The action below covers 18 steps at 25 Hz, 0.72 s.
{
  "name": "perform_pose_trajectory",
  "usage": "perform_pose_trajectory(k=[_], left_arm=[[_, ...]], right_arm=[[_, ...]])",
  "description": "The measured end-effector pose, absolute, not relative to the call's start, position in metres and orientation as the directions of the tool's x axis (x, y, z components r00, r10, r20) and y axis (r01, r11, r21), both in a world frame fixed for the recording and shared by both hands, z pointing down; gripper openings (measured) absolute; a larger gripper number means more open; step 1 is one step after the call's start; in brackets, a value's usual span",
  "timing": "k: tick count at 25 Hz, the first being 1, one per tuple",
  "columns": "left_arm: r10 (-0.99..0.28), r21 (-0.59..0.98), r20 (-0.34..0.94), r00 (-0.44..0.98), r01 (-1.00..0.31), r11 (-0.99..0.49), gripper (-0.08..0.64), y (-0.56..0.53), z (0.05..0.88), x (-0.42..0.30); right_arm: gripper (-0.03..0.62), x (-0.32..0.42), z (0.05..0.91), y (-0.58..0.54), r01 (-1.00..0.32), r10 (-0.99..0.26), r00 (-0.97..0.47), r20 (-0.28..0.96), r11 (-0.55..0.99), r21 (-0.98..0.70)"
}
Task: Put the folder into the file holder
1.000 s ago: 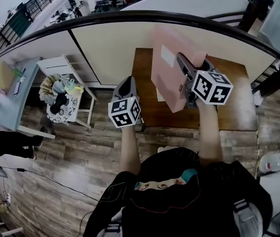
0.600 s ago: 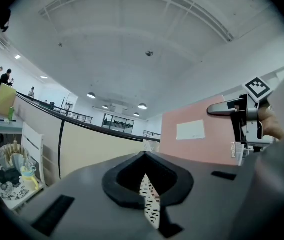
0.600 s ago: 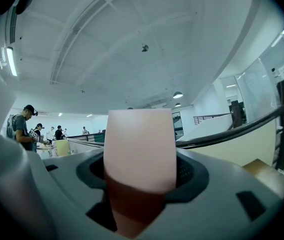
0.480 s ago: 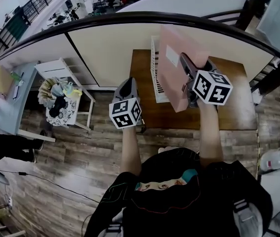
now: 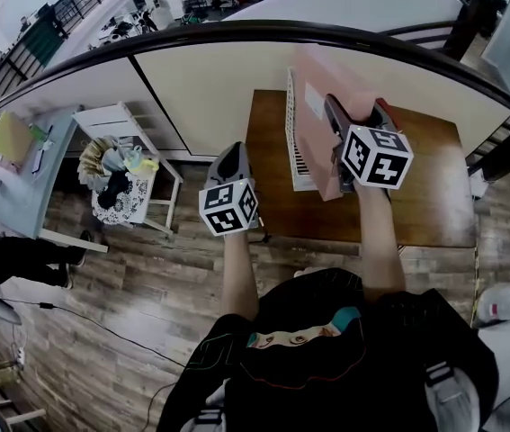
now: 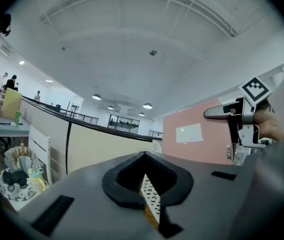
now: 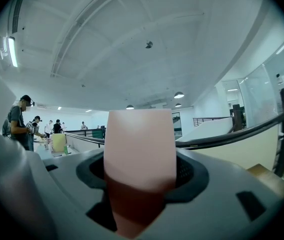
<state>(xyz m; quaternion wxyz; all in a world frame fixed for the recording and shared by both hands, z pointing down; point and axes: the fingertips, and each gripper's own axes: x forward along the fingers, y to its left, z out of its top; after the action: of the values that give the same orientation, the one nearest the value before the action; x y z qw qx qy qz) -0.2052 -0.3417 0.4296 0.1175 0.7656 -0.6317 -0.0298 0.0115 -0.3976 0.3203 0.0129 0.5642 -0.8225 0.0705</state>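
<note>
Overall: person w/ a gripper in each hand, at a brown wood table (image 5: pixel 416 205) set against a cream partition (image 5: pixel 219 79) w/ black top rail.
R gripper (image 5: pixel 331 115): clamped on the folder (image 5: pixel 311 138). Jaws pinch its near edge, and the pink sheet fills the gap betw. them in R gripper view.
Folder: pink, pale label on its L face. Held upright over the table's L part, up against the R side of the file holder (image 5: pixel 294 142). Can't tell if its bottom edge is inside a slot.
File holder: white, perforated, standing on the table near the partition. Only its L side shows in head view, the rest is behind the folder.
L gripper (image 5: pixel 230 156): jaws closed together, nothing held. Hangs just off the table's L edge, above the plank floor, apart from the folder. In L gripper view a sliver of the holder's perforated wall shows past the jaw tips.
Off to L: white slatted stand (image 5: pixel 115 120), w/ a basket (image 5: pixel 111 192) of cloths beside it.
</note>
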Motion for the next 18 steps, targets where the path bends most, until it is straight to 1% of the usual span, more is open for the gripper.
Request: perform_pose_trajectory(k=[12, 18], left_arm=[[-0.979, 0.173, 0.130, 0.158, -0.976, -0.135, 0.000, -0.363, 0.429, -0.226], [-0.977, 0.161, 0.160, 0.142, -0.980, -0.116, 0.000, -0.369, 0.436, -0.238]], right_arm=[[0.285, -0.002, 0.326, -0.438, -0.943, -0.941, -0.328, 0.086, 0.321, -0.088], [0.284, -0.005, 0.329, -0.449, -0.957, -0.958, -0.282, 0.050, 0.277, -0.088]])
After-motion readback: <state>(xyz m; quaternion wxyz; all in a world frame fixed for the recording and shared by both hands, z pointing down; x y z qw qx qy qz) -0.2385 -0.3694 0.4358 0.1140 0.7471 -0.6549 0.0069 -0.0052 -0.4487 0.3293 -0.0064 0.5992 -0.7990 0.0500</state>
